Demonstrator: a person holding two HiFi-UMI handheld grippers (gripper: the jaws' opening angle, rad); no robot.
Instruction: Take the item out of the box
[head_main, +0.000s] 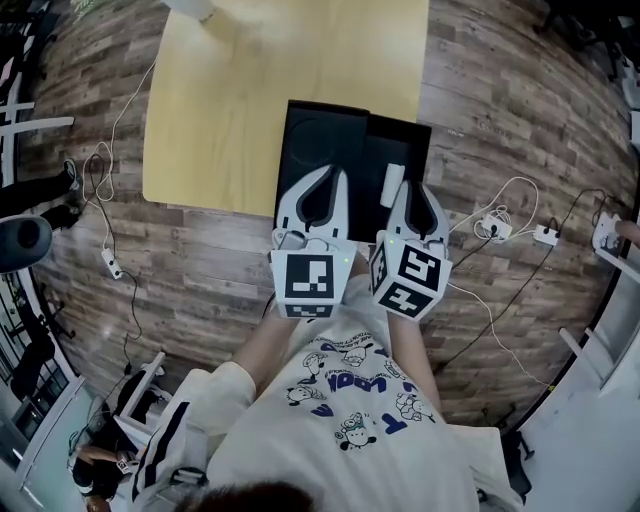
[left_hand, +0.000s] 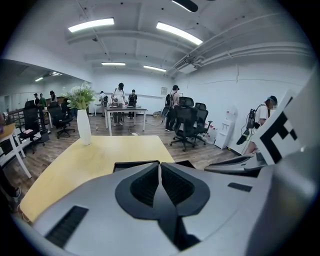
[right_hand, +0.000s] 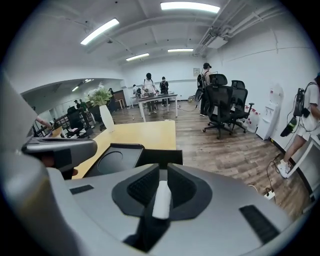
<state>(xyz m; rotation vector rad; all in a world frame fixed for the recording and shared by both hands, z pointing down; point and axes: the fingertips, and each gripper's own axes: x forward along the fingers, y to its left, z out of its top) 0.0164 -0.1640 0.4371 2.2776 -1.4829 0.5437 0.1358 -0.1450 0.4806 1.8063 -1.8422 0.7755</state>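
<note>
An open black box (head_main: 322, 135) lies at the near edge of a yellow table (head_main: 230, 100); its left half has a round recess. My right gripper (head_main: 399, 188) hangs over the box's right half, shut on a small white oblong item (head_main: 393, 184). In the right gripper view the white item (right_hand: 161, 199) stands clamped between the ribbed pads, above the box (right_hand: 125, 157). My left gripper (head_main: 341, 176) hovers beside it over the box's middle, jaws shut with nothing between them (left_hand: 160, 167). The box's edge (left_hand: 135, 163) shows just beyond its tips.
A white vase with flowers (left_hand: 83, 127) stands at the table's far end. Cables and power strips (head_main: 497, 226) lie on the wooden floor. Office chairs (right_hand: 222, 107) and several people stand farther back in the room.
</note>
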